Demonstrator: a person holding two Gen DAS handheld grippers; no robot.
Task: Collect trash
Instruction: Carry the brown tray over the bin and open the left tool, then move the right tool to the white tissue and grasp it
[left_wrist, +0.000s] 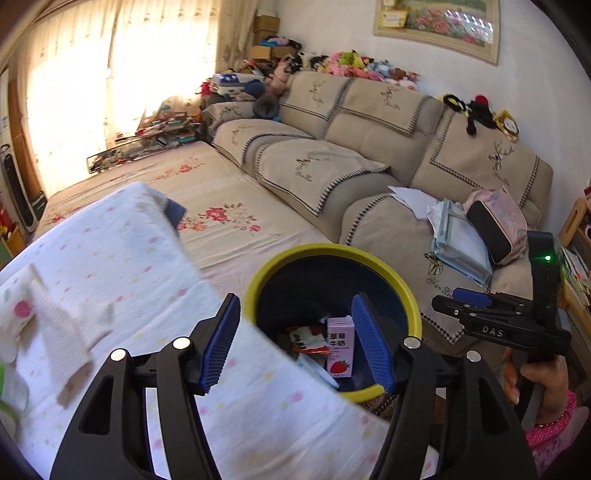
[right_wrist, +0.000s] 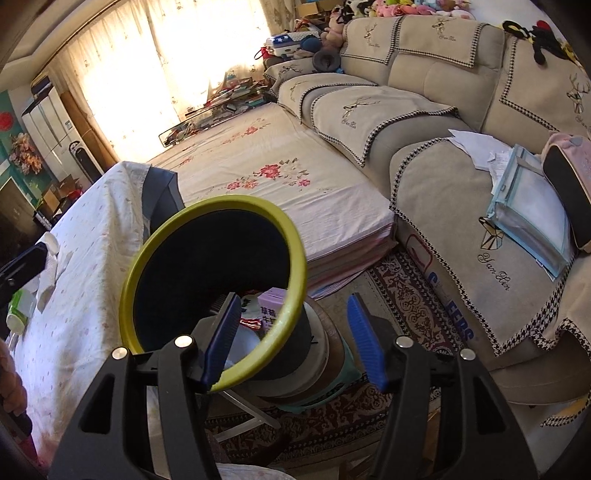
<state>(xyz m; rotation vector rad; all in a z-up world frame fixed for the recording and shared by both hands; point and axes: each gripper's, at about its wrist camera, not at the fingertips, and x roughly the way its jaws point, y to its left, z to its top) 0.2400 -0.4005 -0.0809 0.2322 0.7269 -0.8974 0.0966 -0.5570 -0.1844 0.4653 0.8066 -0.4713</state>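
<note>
A dark bin with a yellow-green rim stands beside the table; it also shows in the right wrist view. Inside lie a pink strawberry milk carton, a red and white wrapper and a white scrap. My left gripper is open and empty above the bin's near edge. My right gripper is open and empty, its left finger over the rim, and it also shows in the left wrist view. White crumpled tissues lie on the tablecloth.
A beige sofa with papers and a pink bag runs along the right. A floral mattress lies behind the bin. A green and white cup stands on the table's left side. A patterned rug covers the floor.
</note>
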